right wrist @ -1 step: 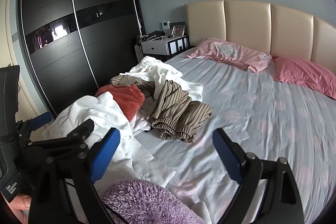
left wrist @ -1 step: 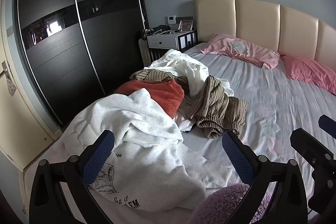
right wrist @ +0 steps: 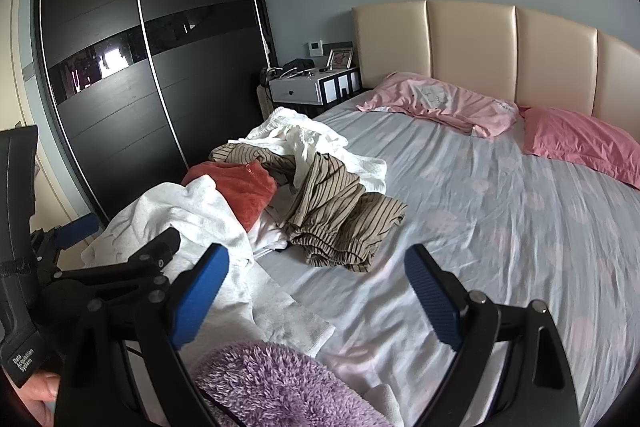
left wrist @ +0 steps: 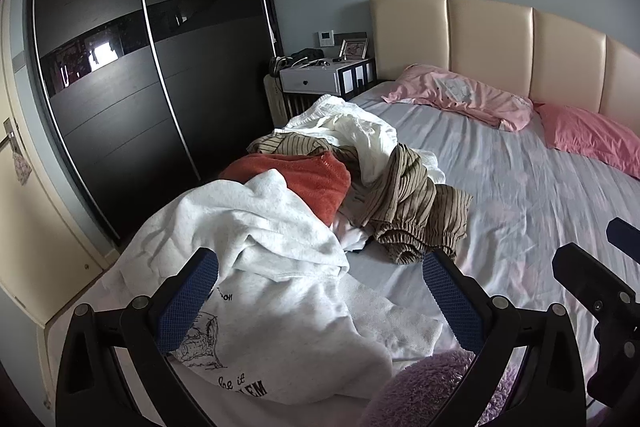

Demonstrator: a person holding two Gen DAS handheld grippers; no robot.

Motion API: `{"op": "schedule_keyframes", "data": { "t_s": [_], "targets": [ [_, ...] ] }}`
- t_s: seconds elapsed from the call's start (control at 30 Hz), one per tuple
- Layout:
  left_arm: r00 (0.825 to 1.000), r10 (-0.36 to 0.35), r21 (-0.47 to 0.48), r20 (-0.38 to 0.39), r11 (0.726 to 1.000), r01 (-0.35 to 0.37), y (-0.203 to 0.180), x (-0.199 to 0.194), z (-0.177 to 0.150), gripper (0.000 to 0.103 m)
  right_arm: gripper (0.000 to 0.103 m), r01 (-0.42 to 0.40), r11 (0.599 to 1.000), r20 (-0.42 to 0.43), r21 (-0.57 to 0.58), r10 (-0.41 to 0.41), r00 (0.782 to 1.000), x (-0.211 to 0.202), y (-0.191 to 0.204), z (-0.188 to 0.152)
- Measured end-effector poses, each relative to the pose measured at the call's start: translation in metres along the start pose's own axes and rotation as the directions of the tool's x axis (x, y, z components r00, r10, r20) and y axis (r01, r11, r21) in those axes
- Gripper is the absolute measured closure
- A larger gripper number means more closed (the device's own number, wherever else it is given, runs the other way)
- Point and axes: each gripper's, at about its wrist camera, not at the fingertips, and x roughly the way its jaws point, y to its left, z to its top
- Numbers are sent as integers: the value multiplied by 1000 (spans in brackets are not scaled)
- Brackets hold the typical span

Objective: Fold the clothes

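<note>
Nothing moved: white sweatshirt (left wrist: 256,267) lies btwn open left claw (left wrist: 320,299) fingers.

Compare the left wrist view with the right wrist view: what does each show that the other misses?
Left wrist only: black print on the white sweatshirt and a cream door.

Right wrist only: a thumb on the left gripper's handle.

Both: open left gripper, open right gripper, the brown striped trousers, orange towel and fluffy purple garment.
</note>
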Motion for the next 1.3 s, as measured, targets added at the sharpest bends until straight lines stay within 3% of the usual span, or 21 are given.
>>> {"op": "schedule_keyframes", "data": {
  "t_s": [0.27, 1.3],
  "targets": [
    [999, -30, -21, 12, 999, 30, 7, -1, -1, 0, 13, 6, 1000, 3, 2, -6, 1000, -7, 2, -3],
    [1000, -26, -21, -11, 999, 25, 4, 3, -5, 0, 13, 20, 1000, -26, -16, -21, 999, 3, 3, -4]
  ]
}}
